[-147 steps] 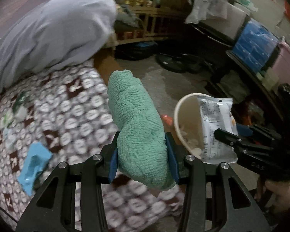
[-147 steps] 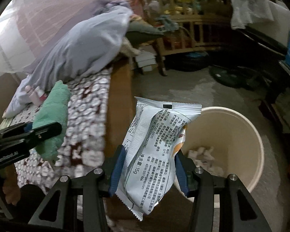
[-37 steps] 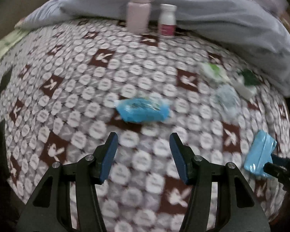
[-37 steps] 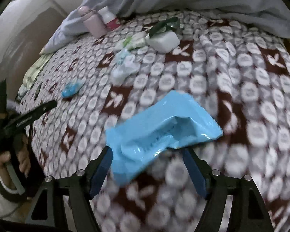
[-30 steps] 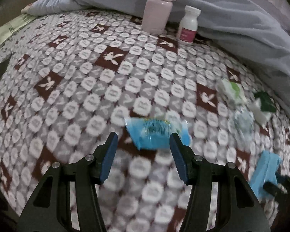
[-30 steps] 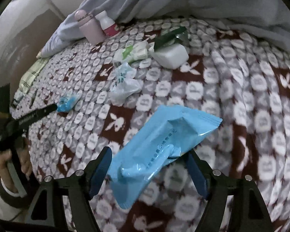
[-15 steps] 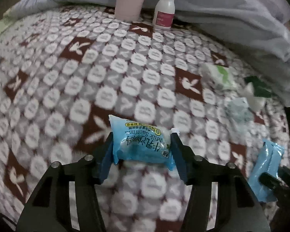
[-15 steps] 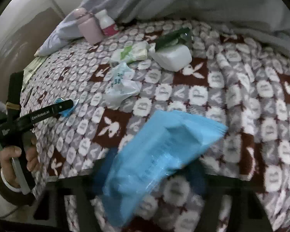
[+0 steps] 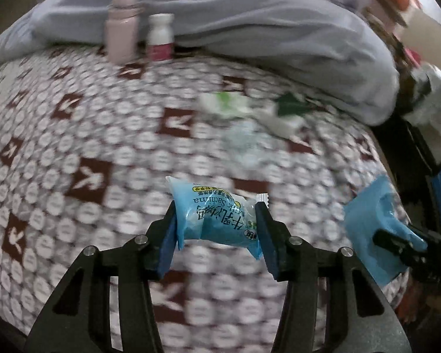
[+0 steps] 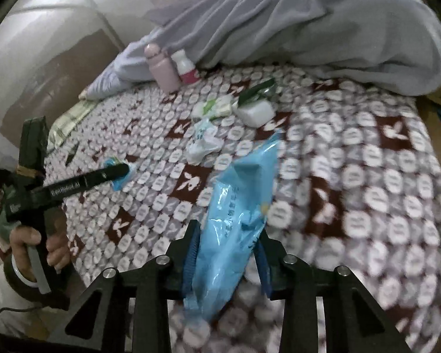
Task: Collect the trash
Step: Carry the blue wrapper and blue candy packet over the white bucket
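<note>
a: both tongs just closed in. the left tongs (image 9: 216, 229) now pinch the snack pack (image 9: 213, 216) between their pads, and it looks lifted clear of the bed (image 9: 73, 147), where half a second back it lay on the blanket between them.

b: and the right tongs (image 10: 225, 254)?

a: their jaws narrowed a lot in that second, and they're clenched on the blue wrapper (image 10: 235, 214), also up off the bed. so two pieces are in hand at once.

b: what's still out there?

a: beyond the blue wrapper, toward the grey quilt (image 10: 308, 20): a crumpled bag (image 10: 203, 144), a green-and-white packet (image 10: 213, 107) and a white pack (image 10: 255, 111) under a dark green wrapper (image 10: 257, 88).

b: any bin?

a: none in view now. the only containers showing are a pink bottle (image 10: 161, 69) and a white bottle (image 10: 186, 67), upright and closed by the quilt; what's inside i can't tell. i'd guess both loads go to a bin next.
</note>
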A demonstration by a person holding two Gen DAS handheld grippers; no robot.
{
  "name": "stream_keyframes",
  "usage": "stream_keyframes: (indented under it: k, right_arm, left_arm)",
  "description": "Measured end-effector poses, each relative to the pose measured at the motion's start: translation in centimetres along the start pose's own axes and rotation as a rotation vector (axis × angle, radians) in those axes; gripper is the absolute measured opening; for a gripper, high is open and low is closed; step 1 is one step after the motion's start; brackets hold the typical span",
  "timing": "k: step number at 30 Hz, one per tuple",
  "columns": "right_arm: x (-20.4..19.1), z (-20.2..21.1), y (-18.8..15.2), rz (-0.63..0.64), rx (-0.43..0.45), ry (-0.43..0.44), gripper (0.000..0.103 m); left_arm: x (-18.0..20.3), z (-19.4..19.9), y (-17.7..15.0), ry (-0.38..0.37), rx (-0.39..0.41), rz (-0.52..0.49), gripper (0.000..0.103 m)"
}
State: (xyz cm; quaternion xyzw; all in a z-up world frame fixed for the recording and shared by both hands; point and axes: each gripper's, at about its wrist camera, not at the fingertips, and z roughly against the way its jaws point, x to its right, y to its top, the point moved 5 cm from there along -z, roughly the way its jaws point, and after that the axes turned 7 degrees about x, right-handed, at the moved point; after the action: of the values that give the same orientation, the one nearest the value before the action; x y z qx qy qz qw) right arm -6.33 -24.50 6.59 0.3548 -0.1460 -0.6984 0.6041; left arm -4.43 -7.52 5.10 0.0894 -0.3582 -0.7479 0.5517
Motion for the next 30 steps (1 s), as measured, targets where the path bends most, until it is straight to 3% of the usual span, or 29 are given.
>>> stream_keyframes:
  k: [1,7,18,30]
  right_arm:
    - [0.2,0.4,0.0,-0.001,0.003,-0.005,0.028]
    - [2.3,3.2,-1.3,-0.018,0.014,-0.056,0.028]
    - [5.0,9.5,-2.0,-0.066,0.113,-0.069,0.027]
    - [12.2,17.1,-4.2,-0.146,0.190,-0.202,0.027]
  left_arm:
    - [1.4,0.0,-0.2,-0.012,-0.001,-0.018,0.048]
    - [7.2,0.3,-1.1,-0.068,-0.004,-0.086,0.048]
    - [14.5,2.0,-0.9,-0.085,0.037,-0.216,0.048]
    - [25.3,2.3,-1.8,-0.142,0.060,-0.424,0.048]
